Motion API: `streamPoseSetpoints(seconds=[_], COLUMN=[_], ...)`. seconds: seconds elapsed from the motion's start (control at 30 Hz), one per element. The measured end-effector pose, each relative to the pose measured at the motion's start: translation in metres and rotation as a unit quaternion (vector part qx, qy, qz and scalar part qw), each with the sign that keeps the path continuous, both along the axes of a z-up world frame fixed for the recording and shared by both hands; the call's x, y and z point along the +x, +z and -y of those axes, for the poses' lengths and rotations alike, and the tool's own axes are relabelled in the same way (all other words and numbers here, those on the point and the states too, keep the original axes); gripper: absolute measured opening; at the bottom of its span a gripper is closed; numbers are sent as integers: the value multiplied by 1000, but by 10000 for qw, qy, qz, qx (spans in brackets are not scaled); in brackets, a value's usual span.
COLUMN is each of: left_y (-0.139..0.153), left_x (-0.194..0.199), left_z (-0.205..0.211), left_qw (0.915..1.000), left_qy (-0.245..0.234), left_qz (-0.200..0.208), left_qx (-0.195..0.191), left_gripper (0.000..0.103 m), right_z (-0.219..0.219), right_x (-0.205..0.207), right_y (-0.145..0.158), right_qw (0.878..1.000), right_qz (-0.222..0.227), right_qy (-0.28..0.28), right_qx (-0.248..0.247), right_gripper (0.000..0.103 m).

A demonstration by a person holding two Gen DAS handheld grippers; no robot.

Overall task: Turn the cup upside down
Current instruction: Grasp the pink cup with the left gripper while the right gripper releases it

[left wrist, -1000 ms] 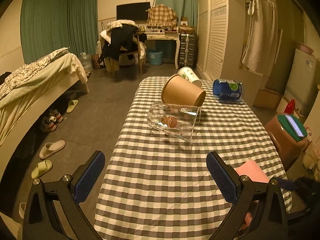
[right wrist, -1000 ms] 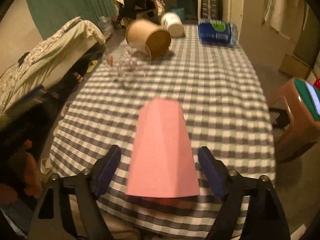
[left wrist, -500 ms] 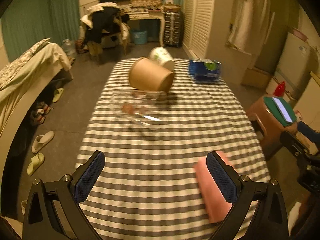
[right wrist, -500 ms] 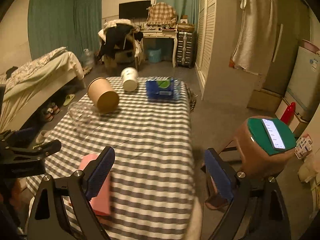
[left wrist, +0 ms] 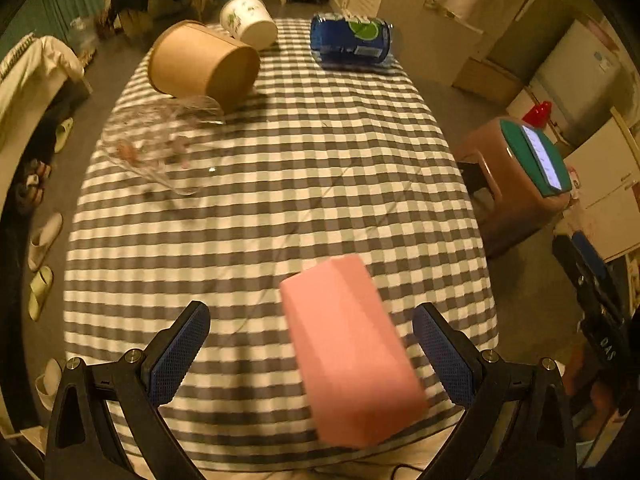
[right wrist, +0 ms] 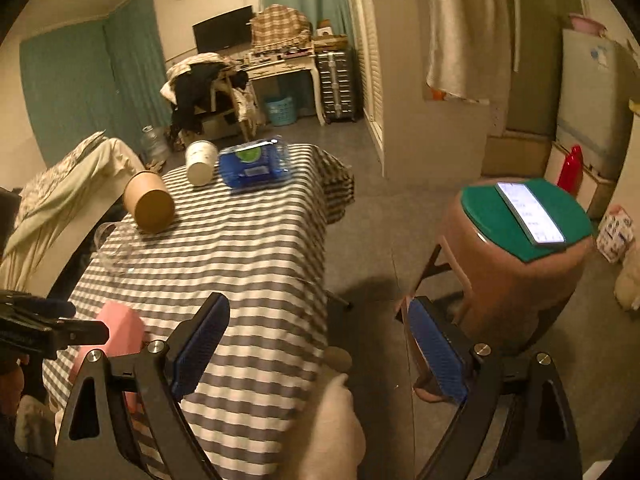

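Now I see the pink cup [left wrist: 352, 356] upside down at the table's [left wrist: 280, 184] near edge, between my left gripper's [left wrist: 312, 354] wide-open fingers, untouched. Beyond the cup lie a glass [left wrist: 160, 148] and brown tub [left wrist: 200, 68]. My right gripper [right wrist: 316, 354] hangs open off the table's side, by the stool [right wrist: 516, 276].

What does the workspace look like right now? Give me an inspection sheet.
Surface: table under a checked cloth.
Job's things: pink cup at the near edge, narrow closed end facing away, between the left gripper's fingers, untouched.
Clutter: brown paper cup, white cup and clear glass cup, all lying on their sides; blue packet.
Grippers: left gripper open around the pink cup; right gripper open, empty, off the table's right edge.
Cables: nothing seen.
Surroundings: stool with a phone on it; bed.
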State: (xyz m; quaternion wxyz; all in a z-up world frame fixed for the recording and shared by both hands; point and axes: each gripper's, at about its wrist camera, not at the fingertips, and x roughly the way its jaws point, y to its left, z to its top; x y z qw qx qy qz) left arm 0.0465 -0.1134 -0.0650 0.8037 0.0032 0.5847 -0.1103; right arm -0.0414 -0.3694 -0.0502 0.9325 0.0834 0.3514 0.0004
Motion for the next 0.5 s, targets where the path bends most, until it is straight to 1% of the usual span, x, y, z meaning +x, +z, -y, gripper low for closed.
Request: streamPoseSetpoints(seconds=[0.17, 0.27, 0.33, 0.4, 0.47, 0.5], left_y=[-6, -14, -19, -24, -27, -29], left_x=[8, 15, 16, 17, 19, 21], left_z=[15, 20, 21, 23, 24, 25], left_qw=[9999, 9996, 9993, 9991, 9988, 9986], left_qy=[-68, -75, -126, -166, -214, -243], left_qz=[-104, -237, -306, -345, -383, -432], left_qx=[79, 139, 161, 191, 199, 207], left_gripper=[103, 103, 100, 99, 94, 86], right_z=[7, 6, 4, 2, 0, -1], right_x=[4, 6, 9, 12, 14, 16], right_y=[-9, -12, -14, -16, -18, -20], right_qw=[9999, 9998, 9997, 9996, 9995, 9994], right_qz=[-59, -72, -77, -96, -130, -152], right_qy=[24, 105, 150, 183, 210, 221], right_qx=[127, 160, 184, 199, 207, 212], right_gripper=[91, 91, 91, 91, 91, 91])
